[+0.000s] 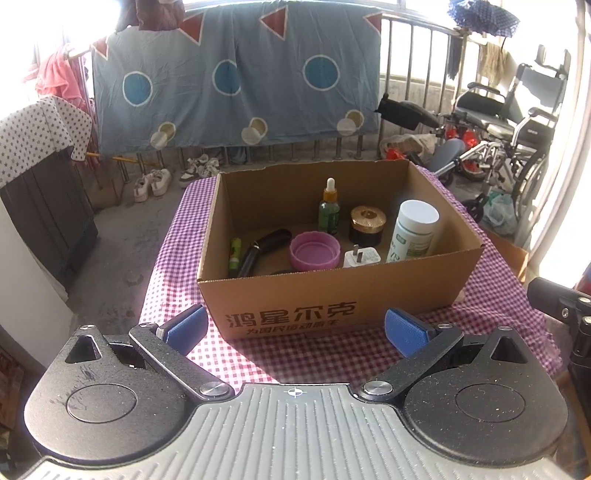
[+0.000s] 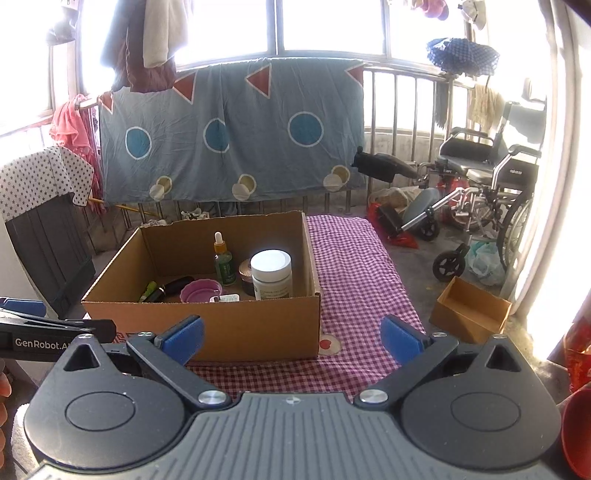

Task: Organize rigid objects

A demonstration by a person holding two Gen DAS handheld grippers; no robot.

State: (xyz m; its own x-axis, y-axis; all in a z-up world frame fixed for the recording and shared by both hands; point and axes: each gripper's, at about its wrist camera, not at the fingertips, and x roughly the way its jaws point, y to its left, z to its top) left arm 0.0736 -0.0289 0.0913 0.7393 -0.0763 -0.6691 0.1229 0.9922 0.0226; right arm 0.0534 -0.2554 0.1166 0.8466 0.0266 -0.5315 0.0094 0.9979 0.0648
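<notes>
Left wrist | corrugated cardboard box (image 1: pixel 343 295); round pink lid (image 1: pixel 314 250); checked cloth (image 1: pixel 321 358)

Sunlit balcony — bright windows (image 2: pixel 277 26), metal railing (image 1: pixel 413 74), blue patterned sheet (image 1: pixel 236 85), folded wheelchair (image 2: pixel 491 184), concrete floor (image 1: pixel 122 240).

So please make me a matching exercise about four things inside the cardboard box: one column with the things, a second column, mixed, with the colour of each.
Things:
1. dropper bottle
2. round lid
3. plug adapter
4. small jar

Colours:
A. white
B. dark body with a gold top
C. green with a white tip
D. pink

Right pairs: 1-C, 2-D, 3-A, 4-B.

All four are in the cardboard box on the checked cloth.
</notes>
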